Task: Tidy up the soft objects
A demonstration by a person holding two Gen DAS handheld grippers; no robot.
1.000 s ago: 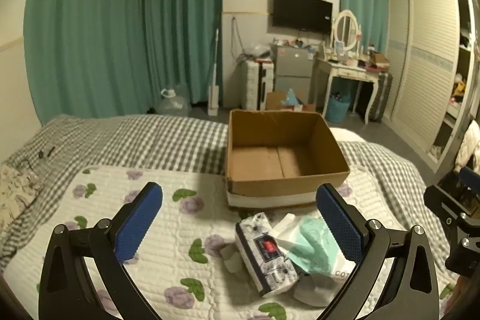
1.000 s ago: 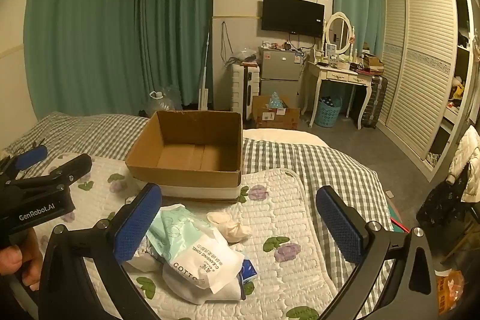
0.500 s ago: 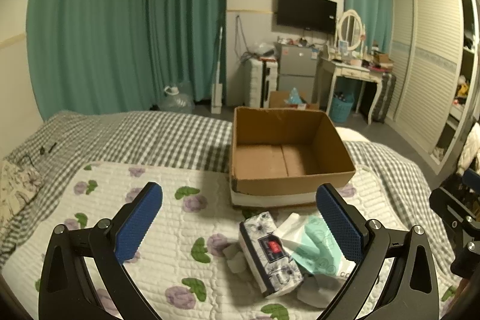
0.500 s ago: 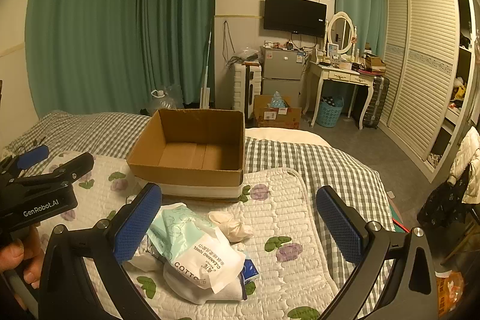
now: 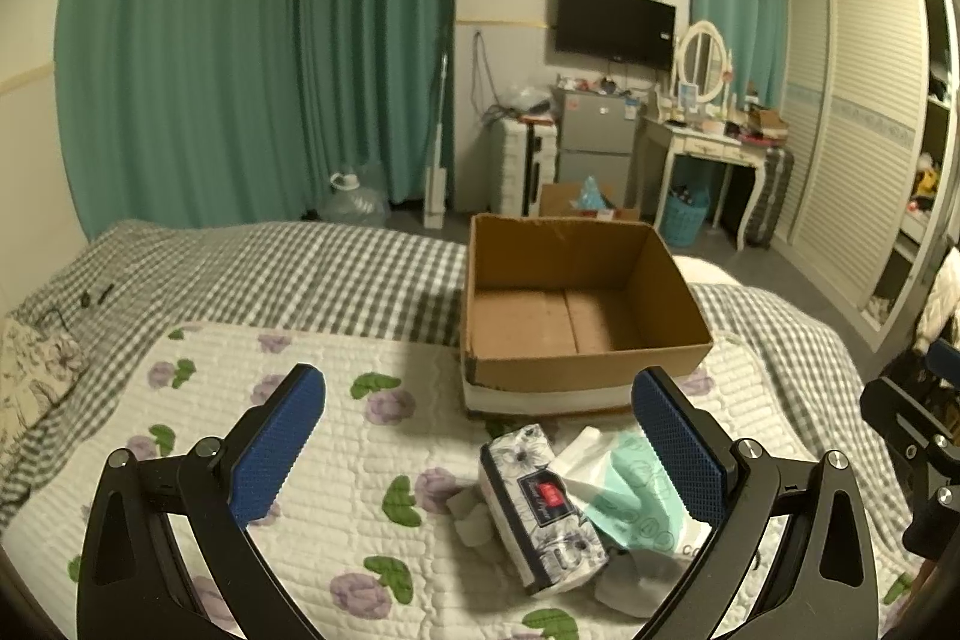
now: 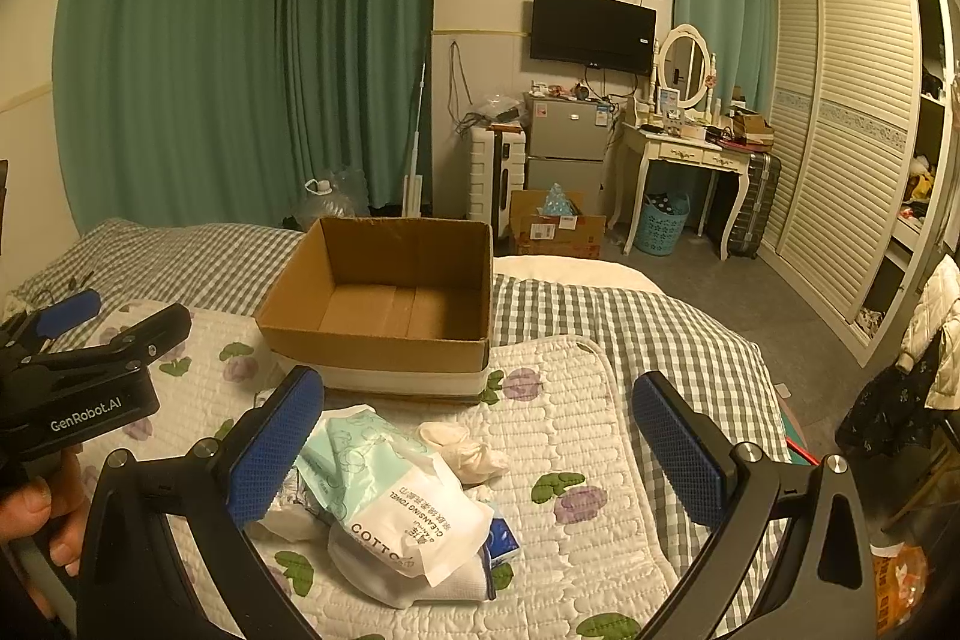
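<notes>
Both claws wide and holding nothing: left gripper (image 5: pixel 479 439) and right gripper (image 6: pixel 479 436) hover over the pile, no contact. Soft stuff sits in a heap just in front of the empty cardboard box (image 6: pixel 384 304): floral tissue pack (image 5: pixel 540 505), mint-and-white cotton towel pack (image 6: pixel 396 490), crumpled pale sock-like wad (image 6: pixel 465 451), plus white cloth and a blue-edged item half buried underneath. Risks, my read: items overlap, so pinching the slick towel pack likely drags neighbours along or slips out of the pads; the film may crumple rather than lift. Both grippers converge on one small heap, collision likely if they go in together. Box is light and sits on a soft quilted floral pad (image 5: pixel 312 460), a nudge at the near wall could shove or tip it. Pad lies over a grey checked bedspread (image 5: pixel 288 268). Room is dim: teal curtains (image 5: pixel 252 40), wall TV (image 6: pixel 591 23), dressing table (image 6: pixel 690 148), louvred wardrobe (image 6: pixel 840 130)
</notes>
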